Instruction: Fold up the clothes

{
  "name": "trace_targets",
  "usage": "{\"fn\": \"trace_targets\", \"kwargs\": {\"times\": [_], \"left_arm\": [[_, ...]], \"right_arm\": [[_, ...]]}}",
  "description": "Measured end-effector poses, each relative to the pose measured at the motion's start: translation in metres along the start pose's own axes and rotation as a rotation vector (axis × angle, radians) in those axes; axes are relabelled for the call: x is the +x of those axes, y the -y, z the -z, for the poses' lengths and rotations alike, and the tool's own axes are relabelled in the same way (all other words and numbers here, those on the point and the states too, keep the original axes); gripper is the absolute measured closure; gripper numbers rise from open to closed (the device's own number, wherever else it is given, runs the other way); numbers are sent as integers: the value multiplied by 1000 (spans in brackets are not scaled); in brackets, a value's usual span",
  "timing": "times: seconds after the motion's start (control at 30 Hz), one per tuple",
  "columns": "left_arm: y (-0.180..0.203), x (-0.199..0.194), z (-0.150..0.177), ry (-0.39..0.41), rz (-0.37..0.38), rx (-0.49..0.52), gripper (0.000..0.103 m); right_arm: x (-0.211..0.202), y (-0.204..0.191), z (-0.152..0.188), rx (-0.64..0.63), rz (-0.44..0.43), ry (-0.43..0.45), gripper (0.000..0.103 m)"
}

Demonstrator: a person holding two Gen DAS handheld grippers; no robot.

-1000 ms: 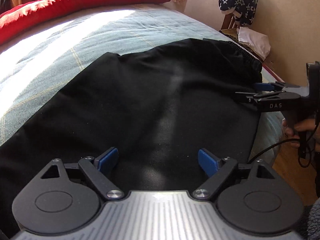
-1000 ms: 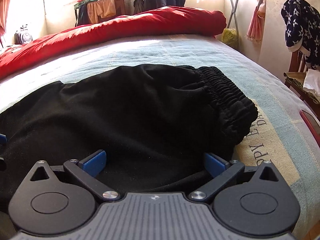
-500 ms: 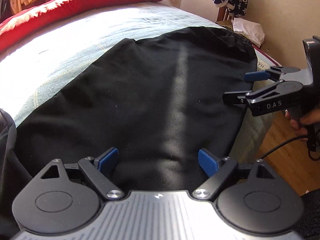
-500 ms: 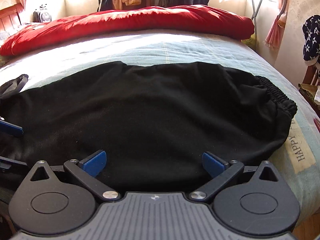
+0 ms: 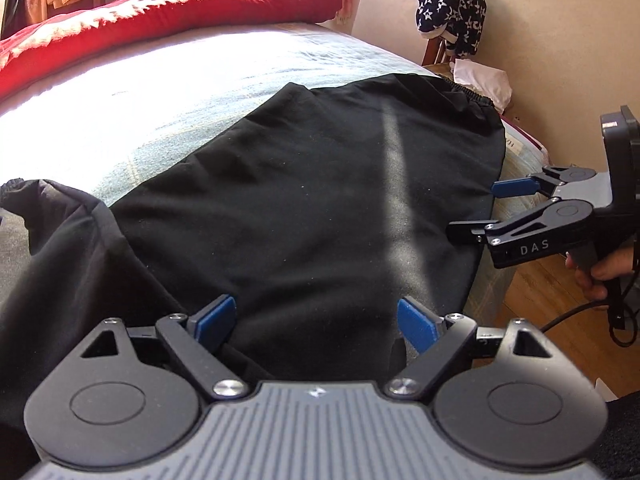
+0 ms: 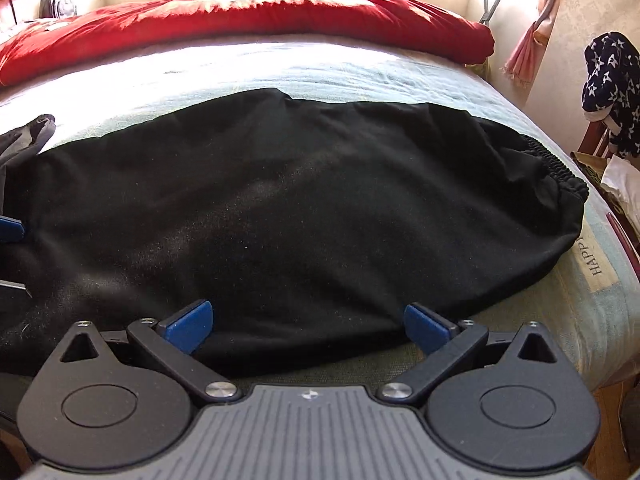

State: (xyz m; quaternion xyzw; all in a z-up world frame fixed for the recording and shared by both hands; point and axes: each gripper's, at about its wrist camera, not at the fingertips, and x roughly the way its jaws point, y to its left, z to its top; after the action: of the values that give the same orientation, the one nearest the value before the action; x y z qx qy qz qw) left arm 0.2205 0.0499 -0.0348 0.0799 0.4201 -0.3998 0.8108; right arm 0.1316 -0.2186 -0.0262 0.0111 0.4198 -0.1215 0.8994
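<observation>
A black garment (image 5: 304,200) with an elastic waistband (image 6: 560,168) lies spread flat on the bed, waistband to the right. It also fills the right wrist view (image 6: 300,216). My left gripper (image 5: 316,320) is open and empty, just over the garment's near edge. My right gripper (image 6: 306,320) is open and empty at the near edge further right; in the left wrist view it (image 5: 476,208) sits at the garment's right side, jaws apart. A second dark piece of cloth (image 5: 52,248) lies bunched at the left.
The bed has a pale blue sheet (image 6: 320,68) and a red duvet (image 6: 240,16) along the far side. A chair with star-patterned clothing (image 5: 450,4) stands by the wall at right. Wooden floor (image 5: 536,300) lies beyond the bed's right edge.
Both grippers have pulled back toward the near edge of the bed, so more of the garment shows. The garment now lies flatter, with its waistband stretched out. Both stay open.
</observation>
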Motion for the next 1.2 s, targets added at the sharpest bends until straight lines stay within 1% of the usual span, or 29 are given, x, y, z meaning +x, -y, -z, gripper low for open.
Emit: {"fn": "trace_targets", "kwargs": {"times": [0.1,0.2,0.3,0.37,0.5,0.6,0.7,0.8,0.93,1.07,1.2], "left_arm": [[-10,-8,-1,29,14,-13,15],[-15,-7,-1,33,17,-12,15],[-19,-7,5,24,26,-6,15],[-24,-12,7,31,36,-14,15],[-36,-39,5,98,69,-21,15],[-48,-55,2,133,70,-31,12],[-61,-66,1,145,56,-55,12],[-69,-71,6,134,35,-68,12],[-81,-75,10,114,17,-95,12],[-89,-77,9,104,-23,-116,12],[-91,-86,11,115,-61,-136,12]], "right_arm": [[-6,-3,-6,29,14,8,0],[-6,-17,-14,-17,21,9,0],[5,-29,-14,-54,23,-57,0],[6,-28,-14,-27,28,-74,0],[-4,-32,-22,-16,62,-75,0],[-11,-42,-33,-32,51,-59,0],[-11,-57,-40,-61,17,-65,0],[-12,-71,-44,-93,-30,-73,0],[-20,-81,-49,-96,-107,-60,0],[-21,-84,-58,-42,-233,-48,0],[-15,-91,-70,-22,-343,-30,0]]}}
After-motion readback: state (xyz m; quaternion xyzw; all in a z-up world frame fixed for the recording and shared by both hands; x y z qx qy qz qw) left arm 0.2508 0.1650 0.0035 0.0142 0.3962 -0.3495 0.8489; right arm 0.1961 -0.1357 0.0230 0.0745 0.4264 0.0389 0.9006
